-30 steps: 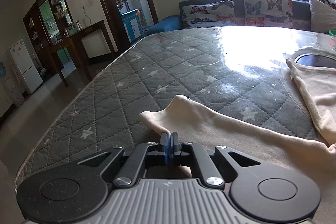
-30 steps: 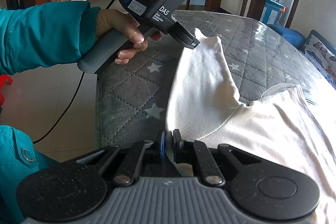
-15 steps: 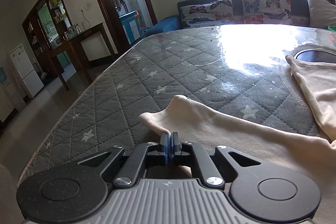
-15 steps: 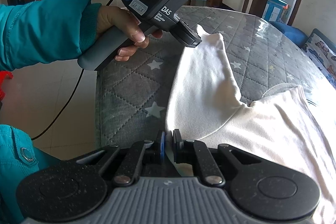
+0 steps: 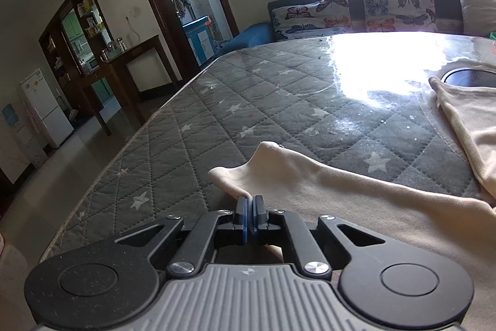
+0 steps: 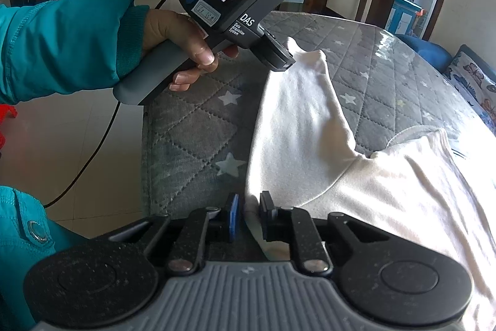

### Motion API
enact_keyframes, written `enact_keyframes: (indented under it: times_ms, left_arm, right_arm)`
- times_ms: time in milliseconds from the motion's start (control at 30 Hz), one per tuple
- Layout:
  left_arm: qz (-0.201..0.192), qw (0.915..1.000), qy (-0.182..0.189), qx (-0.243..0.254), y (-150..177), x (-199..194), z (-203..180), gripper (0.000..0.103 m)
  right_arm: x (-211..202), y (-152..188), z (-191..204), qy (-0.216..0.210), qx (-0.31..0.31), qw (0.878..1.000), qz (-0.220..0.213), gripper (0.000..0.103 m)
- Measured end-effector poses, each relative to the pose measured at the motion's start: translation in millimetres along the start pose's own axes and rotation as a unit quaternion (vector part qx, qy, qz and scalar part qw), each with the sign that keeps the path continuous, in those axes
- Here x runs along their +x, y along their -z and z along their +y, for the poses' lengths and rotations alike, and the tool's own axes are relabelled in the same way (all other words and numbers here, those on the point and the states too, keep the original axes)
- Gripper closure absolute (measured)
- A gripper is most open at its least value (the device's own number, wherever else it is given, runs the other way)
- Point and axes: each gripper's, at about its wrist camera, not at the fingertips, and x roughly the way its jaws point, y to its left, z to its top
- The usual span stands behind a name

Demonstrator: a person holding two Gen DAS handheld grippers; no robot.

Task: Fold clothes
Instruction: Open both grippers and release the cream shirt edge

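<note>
Change: right gripper point(image 6: 248, 208) had its fingers pinched tight on the cloth half a second ago, now they stand apart with the hem just sitting loose in the gap. Looks like it let go.

Left gripper: left gripper point(image 5: 249, 208) hasn't budged, fingers together and clamped on the cream fabric right at its tips. From the right camera you can see it point(image 6: 283, 64) out ahead, nipping the far corner of that same strip.

Shirt: the cream shirt point(image 6: 387, 191) is spread on the grey star-quilted mattress point(image 5: 248, 101). A long sleeve-like strip point(image 6: 297, 120) runs forward from the right gripper to the left one, and the main body lies off to the right of both.

Hand: the person's left hand point(image 6: 183, 51), teal sleeve, wraps the left gripper's handle.

What it means: my guess is that edge is now laid where it's wanted and only the left end is being held. Can't tell from this alone whether a fold just got set down or the strip was only being pulled straight.
</note>
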Motion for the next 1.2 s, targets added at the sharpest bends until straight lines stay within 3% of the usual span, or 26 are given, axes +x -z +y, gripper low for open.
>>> enact_keyframes:
  times_ms: [167, 300, 367, 567, 733, 867, 1000, 1200]
  left_arm:
    - [0.004, 1.0000, -0.004, -0.002, -1, 2, 3, 0.096]
    - [0.007, 1.0000, 0.001, -0.005, -3, 1, 6, 0.093]
    - [0.005, 1.0000, 0.000, -0.007, -4, -1, 9, 0.088]
    - [-0.008, 0.9996, -0.008, -0.025, -13, -5, 28, 0.087]
    - [-0.016, 0.9985, 0.042, -0.032, -30, -7, 25, 0.087]
    - [0.000, 0.9972, 0.071, -0.022, -37, 7, 8, 0.087]
    - [0.018, 0.9983, 0.053, -0.014, -35, 24, 2, 0.087]
    - [0.012, 0.9996, 0.026, 0.001, -29, 31, 4, 0.087]
  right_arm:
    - [0, 1, -4, 0.000, 0.011, 1.000, -0.005, 0.086]
    - [-1, 2, -10, -0.001, 0.026, 1.000, -0.011, 0.075]
    - [-2, 3, -12, -0.001, 0.033, 0.999, -0.014, 0.075]
    - [-9, 7, -14, -0.005, 0.046, 0.999, -0.028, 0.074]
    - [-14, 7, -24, 0.009, 0.081, 0.996, -0.046, 0.075]
    - [-10, 12, -28, 0.015, 0.100, 0.994, -0.040, 0.075]
    - [-25, 25, -29, 0.015, 0.122, 0.991, -0.050, 0.075]
    - [-65, 63, -50, 0.068, 0.187, 0.978, -0.053, 0.075]
